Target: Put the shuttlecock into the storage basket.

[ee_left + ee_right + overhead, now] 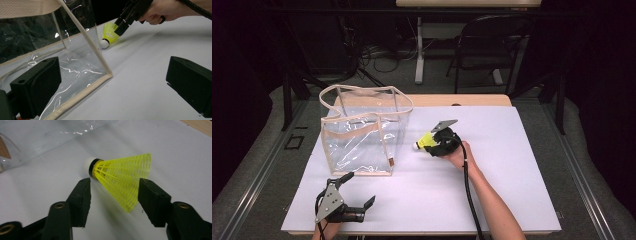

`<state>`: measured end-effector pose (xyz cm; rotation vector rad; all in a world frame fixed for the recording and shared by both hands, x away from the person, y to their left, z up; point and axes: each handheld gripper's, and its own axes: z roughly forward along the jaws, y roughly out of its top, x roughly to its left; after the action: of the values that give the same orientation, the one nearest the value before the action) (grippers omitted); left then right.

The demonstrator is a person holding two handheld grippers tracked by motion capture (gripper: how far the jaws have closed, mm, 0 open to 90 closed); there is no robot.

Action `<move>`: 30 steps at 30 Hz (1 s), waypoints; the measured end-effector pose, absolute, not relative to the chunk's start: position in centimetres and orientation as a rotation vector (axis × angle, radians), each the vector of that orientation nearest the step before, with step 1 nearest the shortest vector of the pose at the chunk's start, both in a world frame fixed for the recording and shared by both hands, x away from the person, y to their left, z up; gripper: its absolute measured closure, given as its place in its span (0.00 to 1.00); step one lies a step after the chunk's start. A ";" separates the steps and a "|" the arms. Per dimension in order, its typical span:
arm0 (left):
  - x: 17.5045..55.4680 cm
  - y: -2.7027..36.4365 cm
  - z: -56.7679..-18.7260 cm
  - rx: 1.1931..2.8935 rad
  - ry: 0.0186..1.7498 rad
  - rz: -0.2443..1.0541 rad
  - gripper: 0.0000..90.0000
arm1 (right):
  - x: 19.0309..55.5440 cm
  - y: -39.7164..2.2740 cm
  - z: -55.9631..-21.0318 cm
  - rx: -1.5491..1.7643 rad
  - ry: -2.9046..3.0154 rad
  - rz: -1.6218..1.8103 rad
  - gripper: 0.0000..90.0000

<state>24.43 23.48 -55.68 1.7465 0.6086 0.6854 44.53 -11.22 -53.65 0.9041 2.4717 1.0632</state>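
The right tongs, angled down to the desk, straddle the yellow shuttlecock half-closed without contact, while the left tongs rest wide apart.

Both arms are bare, no sleeves. Each tool has blocky matte-black jaws with brass-ringed screw holes, a grey three-cornered plate on top, and a black cable trailing back.

Yellow mesh shuttlecock, white cork tip, lying sideways on the white table
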 end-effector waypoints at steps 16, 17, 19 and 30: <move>24.4 23.5 -55.7 1.750 0.607 0.685 0.00 | 44.5 -10.8 -53.6 0.759 2.471 0.972 0.98; 24.4 23.5 -55.7 1.750 0.607 0.685 0.00 | 44.4 -10.8 -53.6 0.750 2.473 0.971 0.99; 24.4 23.5 -55.7 1.749 0.608 0.685 0.00 | 44.4 -10.8 -53.6 0.732 2.478 0.972 0.99; 24.4 23.4 -55.7 1.753 0.606 0.686 0.00 | 44.1 -10.9 -53.0 0.671 2.513 0.990 0.99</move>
<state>24.43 23.43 -55.69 1.7533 0.6057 0.6862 44.12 -10.95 -53.03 0.6713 2.5128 0.9900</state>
